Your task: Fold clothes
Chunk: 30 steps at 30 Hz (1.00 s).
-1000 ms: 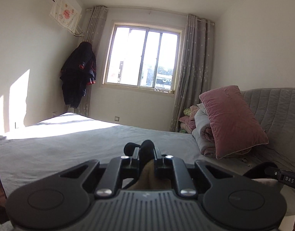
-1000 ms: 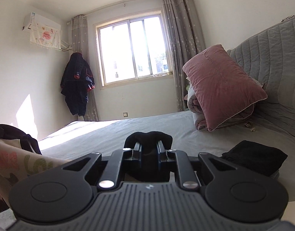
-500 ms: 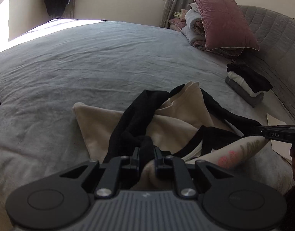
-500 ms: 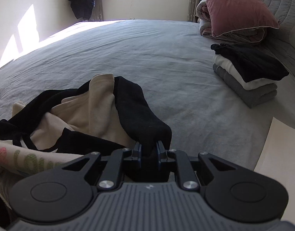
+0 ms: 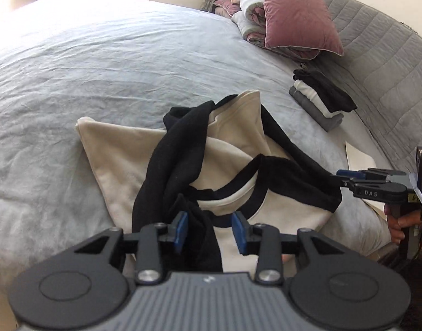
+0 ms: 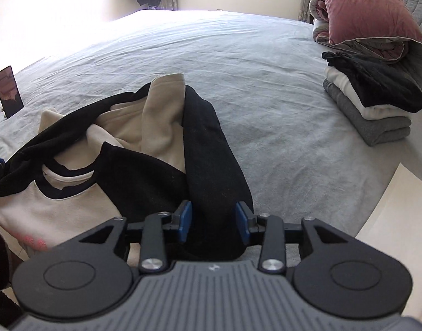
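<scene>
On the grey bed [image 5: 106,63], near its front edge, the cream-and-black sweatshirt [image 5: 128,160] is lying in a crumpled heap, collar toward the cameras, black sleeves twisted across the cream body. A second ago both grippers were up high with cloth clamped; now the garment is resting on the bed. Left gripper [image 5: 211,233] fingers have just been opening and are standing apart, a black sleeve lying loose between them, pads not pressing. Right gripper [image 6: 215,226] is showing the same: fingers just spread, the other black sleeve between them, unpinched. Reads as a lay-down and release; flattening and folding are not started yet. Folded stack [image 6: 370,104] is sitting well apart to the right, below the pink pillow [image 6: 368,5].
</scene>
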Tool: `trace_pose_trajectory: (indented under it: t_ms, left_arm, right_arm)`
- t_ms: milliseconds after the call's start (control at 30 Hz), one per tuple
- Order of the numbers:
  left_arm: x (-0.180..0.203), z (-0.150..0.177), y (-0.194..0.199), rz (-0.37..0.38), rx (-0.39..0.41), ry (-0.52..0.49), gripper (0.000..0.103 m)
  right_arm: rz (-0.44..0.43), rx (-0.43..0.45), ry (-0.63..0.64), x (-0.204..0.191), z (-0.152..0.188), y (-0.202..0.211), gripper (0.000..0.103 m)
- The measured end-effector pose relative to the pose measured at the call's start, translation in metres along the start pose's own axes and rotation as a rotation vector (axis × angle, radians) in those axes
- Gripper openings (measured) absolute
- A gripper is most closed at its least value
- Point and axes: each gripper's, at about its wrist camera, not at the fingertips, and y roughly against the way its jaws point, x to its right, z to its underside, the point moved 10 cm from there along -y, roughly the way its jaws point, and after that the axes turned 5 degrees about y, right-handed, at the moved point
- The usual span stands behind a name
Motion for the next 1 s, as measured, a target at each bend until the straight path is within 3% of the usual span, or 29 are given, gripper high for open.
trace_pose_trajectory:
  t_ms: [167,300,500,600,633,800,1000]
  left_arm:
    - [-0.002,-0.039,-0.038,-0.102,0.028,-0.048,0.043]
    - [-0.001,-0.06,-0.071,-0.196,0.031,-0.111,0.043]
    - [0.009,-0.073,-0.111,-0.221,0.027,-0.191,0.041]
    - [0.008,-0.076,-0.124,-0.218,0.018,-0.176,0.017]
    - [0.008,-0.077,-0.125,-0.212,0.022,-0.17,0.009]
    - [0.004,-0.085,-0.101,-0.208,0.11,-0.122,0.008]
    - [-0.019,-0.114,-0.035,-0.254,0.248,-0.042,0.008]
  right_arm:
    - [-0.063,0.043,0.064,-0.022,-0.023,-0.012,0.045]
    - [-0.169,0.063,0.106,-0.046,-0.032,-0.028,0.049]
    - [-0.245,0.056,0.116,-0.06,-0.032,-0.053,0.052]
    - [-0.259,0.036,0.093,-0.058,-0.032,-0.068,0.052]
    - [-0.261,0.03,0.089,-0.057,-0.031,-0.072,0.052]
    - [-0.251,0.008,0.094,-0.055,-0.027,-0.083,0.052]
    - [-0.244,0.016,0.107,-0.055,-0.024,-0.083,0.045]
